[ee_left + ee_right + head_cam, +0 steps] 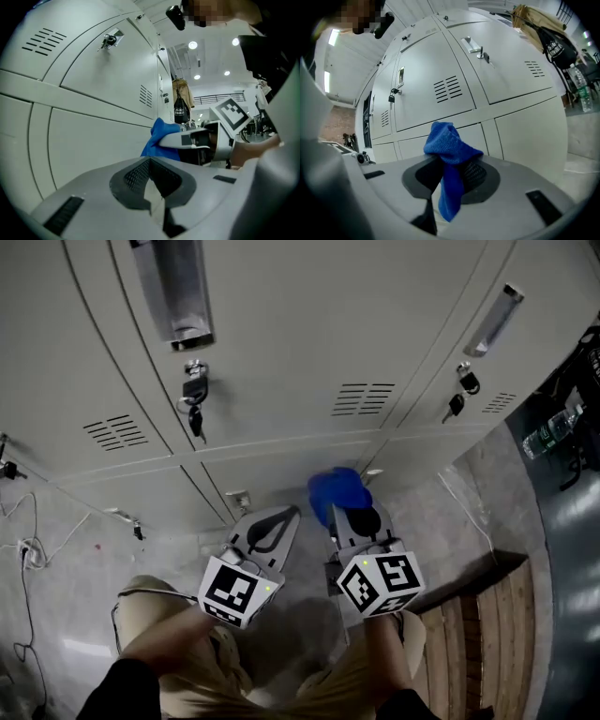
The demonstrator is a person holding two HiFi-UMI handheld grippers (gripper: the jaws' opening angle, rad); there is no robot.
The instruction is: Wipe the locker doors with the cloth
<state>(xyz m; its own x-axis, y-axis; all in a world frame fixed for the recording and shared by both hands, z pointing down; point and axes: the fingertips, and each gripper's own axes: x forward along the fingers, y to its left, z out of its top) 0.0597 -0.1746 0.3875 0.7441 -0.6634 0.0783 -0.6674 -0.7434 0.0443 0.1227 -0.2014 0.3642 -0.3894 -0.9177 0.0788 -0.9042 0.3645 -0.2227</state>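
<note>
Blue cloth (449, 154) is bunching in the clenched right claw (345, 507), near the grey locker doors (281, 343), while the left claw (286, 517) is hanging closed and empty.

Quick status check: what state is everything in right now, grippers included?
left gripper: shut, empty.
blue cloth: bunched, one end hanging down.
right gripper: shut on the blue cloth.
locker doors: closed in the head view.
padlock: hanging on a door's latch, keys dangling from it.
</note>
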